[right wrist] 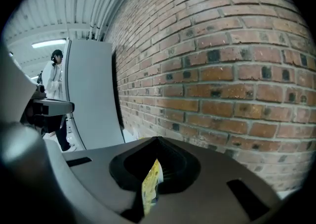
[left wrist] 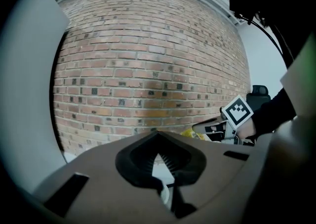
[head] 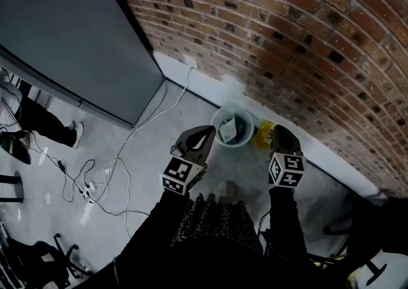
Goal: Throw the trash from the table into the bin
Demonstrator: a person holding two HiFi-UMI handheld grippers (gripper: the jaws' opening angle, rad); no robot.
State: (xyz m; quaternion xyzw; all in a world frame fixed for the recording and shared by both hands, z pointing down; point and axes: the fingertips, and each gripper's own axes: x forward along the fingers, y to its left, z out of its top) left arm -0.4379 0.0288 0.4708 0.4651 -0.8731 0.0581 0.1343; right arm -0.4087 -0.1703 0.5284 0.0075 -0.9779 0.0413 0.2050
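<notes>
Beside the brick wall (head: 287, 39), the right gripper (head: 278, 133) clamps a yellow wrapper (right wrist: 150, 188); the left gripper (head: 203, 136) seemingly pinches a pale scrap (left wrist: 164, 196). Carry both squarely above the white bin (head: 221, 117) before releasing, lest they miss.

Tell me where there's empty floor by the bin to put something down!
The bare floor between the bin and the grey panel is free, with only a white cable crossing it. It is crowded by the power strip, where cables tangle, and tight between the bin and the brick wall, where the right gripper holds a yellow wrapper.
</notes>
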